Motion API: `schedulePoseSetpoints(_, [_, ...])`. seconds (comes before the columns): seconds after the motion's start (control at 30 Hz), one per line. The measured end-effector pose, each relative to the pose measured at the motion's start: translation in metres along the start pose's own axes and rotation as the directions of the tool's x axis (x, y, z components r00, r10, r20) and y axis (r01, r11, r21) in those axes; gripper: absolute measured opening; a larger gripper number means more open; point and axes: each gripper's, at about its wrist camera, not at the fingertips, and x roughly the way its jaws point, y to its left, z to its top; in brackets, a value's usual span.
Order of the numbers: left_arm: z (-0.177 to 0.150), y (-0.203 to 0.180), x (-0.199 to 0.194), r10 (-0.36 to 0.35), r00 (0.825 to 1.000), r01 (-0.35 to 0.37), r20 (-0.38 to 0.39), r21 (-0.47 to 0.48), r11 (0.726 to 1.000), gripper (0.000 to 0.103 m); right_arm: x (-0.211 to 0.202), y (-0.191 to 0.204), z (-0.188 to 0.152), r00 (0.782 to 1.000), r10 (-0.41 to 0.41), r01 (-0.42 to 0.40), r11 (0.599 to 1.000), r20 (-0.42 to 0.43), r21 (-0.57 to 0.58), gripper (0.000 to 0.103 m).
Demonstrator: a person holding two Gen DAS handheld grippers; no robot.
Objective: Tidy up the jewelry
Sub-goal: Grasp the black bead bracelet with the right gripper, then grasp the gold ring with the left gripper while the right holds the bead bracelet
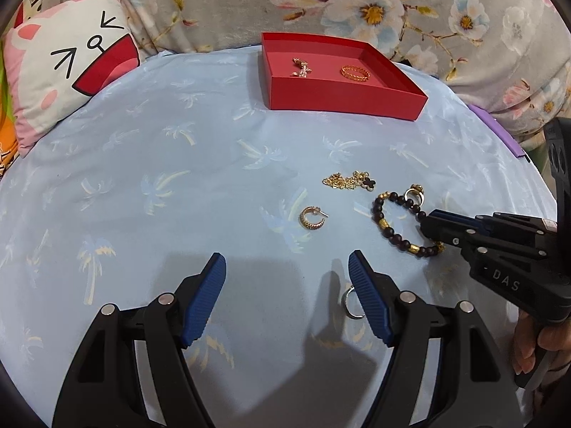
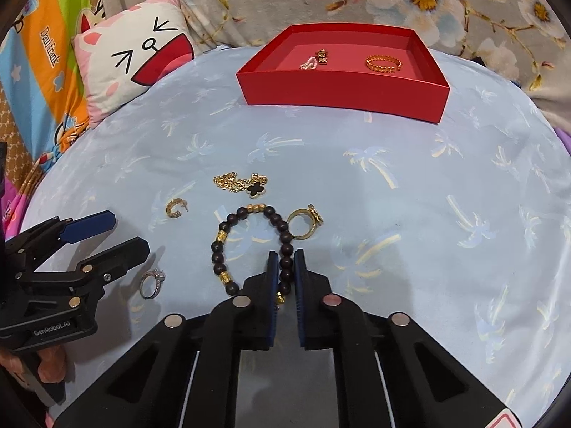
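Note:
A dark beaded bracelet (image 2: pixel 249 246) with gold beads lies on the blue palm-print cloth. My right gripper (image 2: pixel 285 264) is shut on its near side; it also shows in the left wrist view (image 1: pixel 433 230). My left gripper (image 1: pixel 287 267) is open and empty, also seen in the right wrist view (image 2: pixel 128 232). A silver ring (image 1: pixel 351 303) lies by its right finger. A gold hoop earring (image 1: pixel 312 217), a gold chain with black clover (image 1: pixel 351 181) and a gold ring (image 2: pixel 303 224) lie on the cloth. The red box (image 1: pixel 342 98) holds a gold bangle (image 1: pixel 355 72) and earrings (image 1: pixel 301 67).
A cat-face cushion (image 1: pixel 67 67) lies at the back left. Floral fabric (image 1: pixel 392 3) rises behind the box. A purple edge (image 1: pixel 499 132) shows at the right of the cloth.

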Motion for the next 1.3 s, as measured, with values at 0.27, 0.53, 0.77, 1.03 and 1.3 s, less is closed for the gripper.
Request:
schedulePoseSetpoints(0.27, [0.016, -0.013, 0.001, -0.045, 0.999, 0.045, -0.003, 0.044, 0.998, 0.069, -0.037, -0.032, -0.002, 0.997, 0.001, -0.008, 0.995, 0.072, 0.097, 0.007])
schedulePoseSetpoints(0.53, [0.044, -0.073, 0.026, -0.135, 0.990, 0.139, -0.039, 0.157, 0.978, 0.069, -0.051, -0.074, -0.005, 0.995, -0.071, 0.055, 0.977, 0.072, 0.206, 0.007])
schedulePoseSetpoints(0.77, [0.053, -0.106, 0.062, -0.122, 0.988, 0.140, -0.089, 0.222, 0.965, 0.066, -0.049, -0.089, -0.009, 0.995, -0.067, 0.050, 0.973, 0.068, 0.227, 0.007])
schedulePoseSetpoints(1.03, [0.053, -0.117, 0.068, -0.086, 0.995, 0.099, -0.060, 0.266, 0.959, 0.045, -0.044, -0.100, -0.012, 0.997, -0.047, 0.030, 0.968, 0.062, 0.249, 0.007])
schedulePoseSetpoints(1.3, [0.052, -0.117, 0.066, -0.097, 0.994, 0.107, -0.051, 0.276, 0.955, 0.019, -0.045, -0.102, -0.012, 0.997, -0.035, 0.017, 0.966, 0.064, 0.259, 0.007])
